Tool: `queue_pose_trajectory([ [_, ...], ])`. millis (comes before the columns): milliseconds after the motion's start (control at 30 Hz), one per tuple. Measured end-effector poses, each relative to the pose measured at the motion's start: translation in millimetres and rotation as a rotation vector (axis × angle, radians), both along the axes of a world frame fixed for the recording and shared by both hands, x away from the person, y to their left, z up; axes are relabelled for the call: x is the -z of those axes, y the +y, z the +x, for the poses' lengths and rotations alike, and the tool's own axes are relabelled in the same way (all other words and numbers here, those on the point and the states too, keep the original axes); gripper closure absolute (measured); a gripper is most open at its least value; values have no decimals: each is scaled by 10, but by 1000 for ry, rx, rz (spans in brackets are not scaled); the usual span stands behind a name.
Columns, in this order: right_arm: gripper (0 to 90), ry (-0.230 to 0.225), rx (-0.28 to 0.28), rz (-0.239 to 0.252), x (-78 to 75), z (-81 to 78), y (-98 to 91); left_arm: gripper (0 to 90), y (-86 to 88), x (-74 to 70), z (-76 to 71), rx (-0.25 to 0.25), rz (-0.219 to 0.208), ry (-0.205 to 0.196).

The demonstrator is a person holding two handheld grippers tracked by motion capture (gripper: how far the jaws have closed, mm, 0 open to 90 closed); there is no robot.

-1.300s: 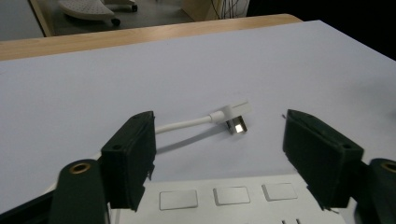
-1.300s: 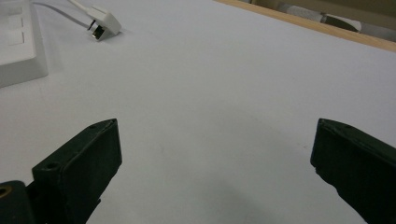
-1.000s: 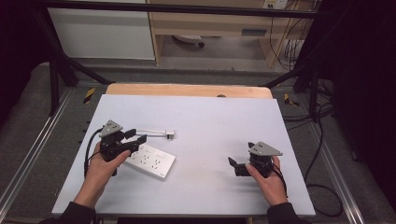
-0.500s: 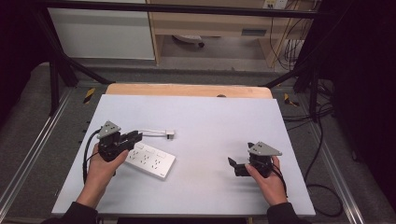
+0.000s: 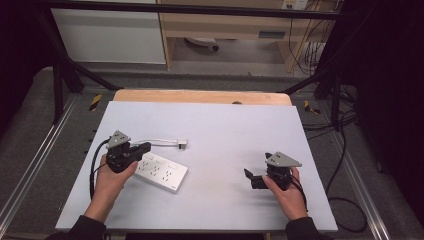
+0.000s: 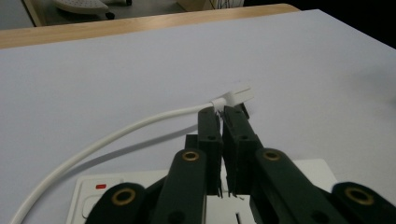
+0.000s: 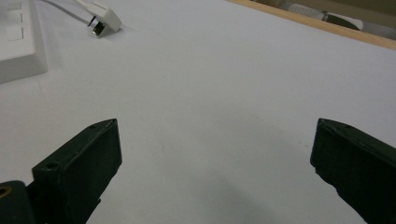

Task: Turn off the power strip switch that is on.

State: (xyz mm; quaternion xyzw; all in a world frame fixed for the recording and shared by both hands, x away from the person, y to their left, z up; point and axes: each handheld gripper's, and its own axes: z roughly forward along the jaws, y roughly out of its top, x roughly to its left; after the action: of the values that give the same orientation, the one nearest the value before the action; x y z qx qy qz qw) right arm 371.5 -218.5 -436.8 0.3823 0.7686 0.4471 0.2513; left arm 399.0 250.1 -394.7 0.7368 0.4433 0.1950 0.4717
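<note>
Power strip (image 5: 162, 171) lies under the closed left gripper (image 5: 146, 147); right gripper (image 5: 248, 176) gapes.

White power strip (image 5: 162, 171) with red switch, white cable (image 6: 116, 133), pale lavender table (image 5: 225, 125), black tongs (image 7: 210, 177).

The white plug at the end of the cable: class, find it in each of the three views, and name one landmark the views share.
High view: the white plug lies left of centre, beyond the power strip.
Left gripper view: centre, just past the left gripper tips.
Right gripper view: top left.
Shared landmark: the power strip.
</note>
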Motion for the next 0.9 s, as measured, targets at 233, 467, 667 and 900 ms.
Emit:
queue_pose_trajectory([
  [233,24,4,-1,-4,3,1,5,896,10,31,19,3,11,11],
  [467,24,7,-2,-14,12,5,12,899,-5,83,48,-2,41,22],
  [667,24,7,-1,-14,12,6,9,899,12,115,77,-13,54,31],
  [900,24,8,-2,-15,13,6,10,900,16,171,117,-13,71,55],
])
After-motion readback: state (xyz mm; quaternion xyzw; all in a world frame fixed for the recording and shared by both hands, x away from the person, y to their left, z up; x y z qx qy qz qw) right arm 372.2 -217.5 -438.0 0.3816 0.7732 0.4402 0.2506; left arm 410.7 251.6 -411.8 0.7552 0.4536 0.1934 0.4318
